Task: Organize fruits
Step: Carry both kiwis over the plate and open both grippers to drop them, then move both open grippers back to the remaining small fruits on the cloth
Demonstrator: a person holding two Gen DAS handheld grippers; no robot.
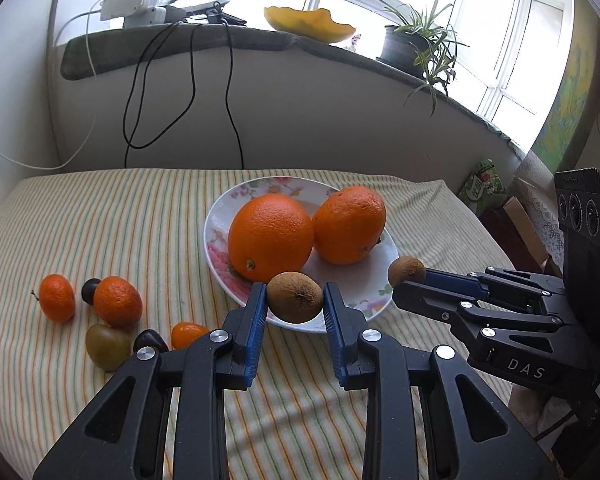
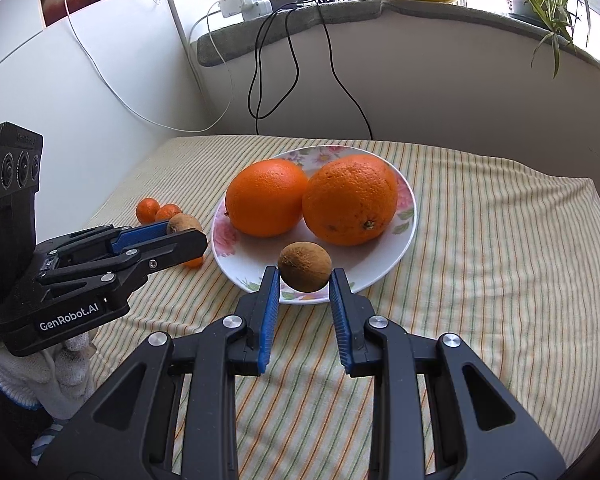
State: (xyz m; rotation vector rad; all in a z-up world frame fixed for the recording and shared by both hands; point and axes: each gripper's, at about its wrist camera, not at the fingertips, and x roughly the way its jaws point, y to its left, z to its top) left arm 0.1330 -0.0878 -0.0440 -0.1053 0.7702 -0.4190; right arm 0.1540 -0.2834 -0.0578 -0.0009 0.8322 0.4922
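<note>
Count: 2 big oranges (image 1: 270, 236) (image 1: 350, 224) on flowered plate (image 1: 216, 224). 2 kiwis. Left tool (image 1: 295, 300) clamped on kiwi (image 1: 296, 297) over plate's near rim. Right tool (image 2: 305, 276) likewise pinching second kiwi (image 2: 305, 266) over plate rim. Left of plate on striped cloth (image 1: 120, 220): 2 tangerines (image 1: 57, 298) (image 1: 117, 301), 1 kumquat (image 1: 188, 334), 1 green tomato (image 1: 107, 347), 2 dark fruits (image 1: 90, 290) (image 1: 150, 341). Cloth bare right of plate. Window ledge (image 2: 340, 12) behind.

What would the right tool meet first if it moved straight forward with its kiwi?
Probably the nearer orange on the flowered plate, straight beyond the kiwi that the right tool holds; depth is uncertain.
</note>
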